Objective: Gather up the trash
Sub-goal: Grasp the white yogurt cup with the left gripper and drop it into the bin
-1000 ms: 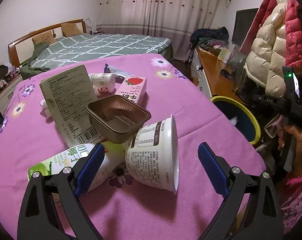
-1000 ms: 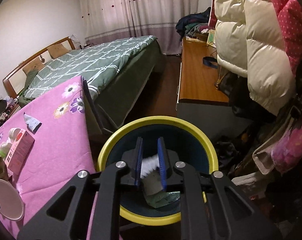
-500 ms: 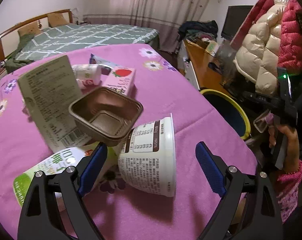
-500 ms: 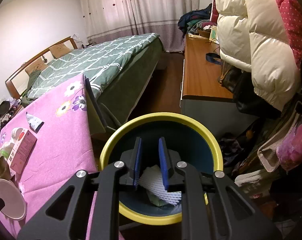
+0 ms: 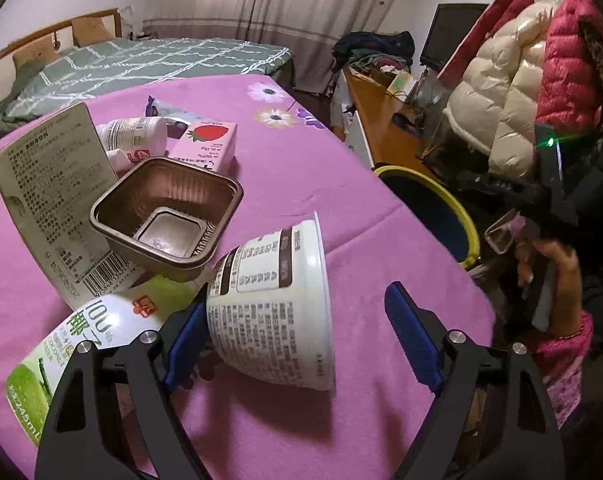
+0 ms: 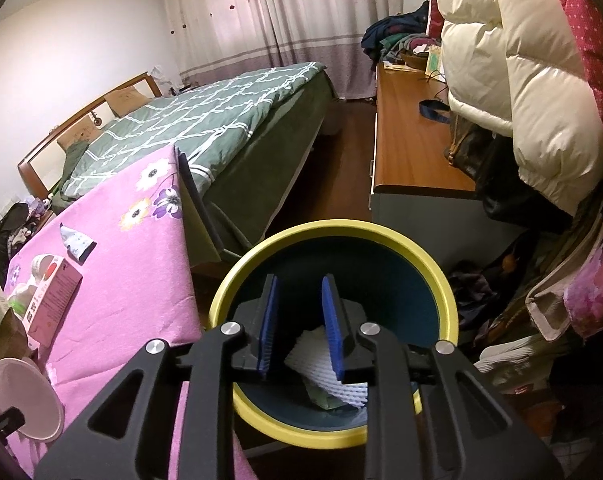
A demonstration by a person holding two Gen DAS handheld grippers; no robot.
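A white paper cup (image 5: 269, 320) lies on its side on the pink-clothed table (image 5: 341, 184). My left gripper (image 5: 295, 302) straddles it with jaws closing; the left pad (image 5: 185, 340) is at the cup's base, while the right pad (image 5: 411, 336) stands apart from its rim. My right gripper (image 6: 300, 286) hangs over the yellow-rimmed bin (image 6: 341, 228), its jaws opening with nothing between them. A white foam net (image 6: 325, 376) lies inside the bin below it.
Behind the cup are a brown plastic tray (image 5: 169, 216), a tan carton (image 5: 53, 192), a green-and-white carton (image 5: 81, 344), a strawberry milk box (image 5: 205, 144) and a small white bottle (image 5: 137, 132). The bin (image 5: 457, 216) stands off the table's right edge. Puffy coats (image 6: 521, 100), a wooden desk (image 6: 409, 140) and a bed (image 6: 205, 128) surround it.
My left gripper's jaws have narrowed around the cup and tipped downward. The right jaws have widened, and the white foam net has dropped from between them into the bin.
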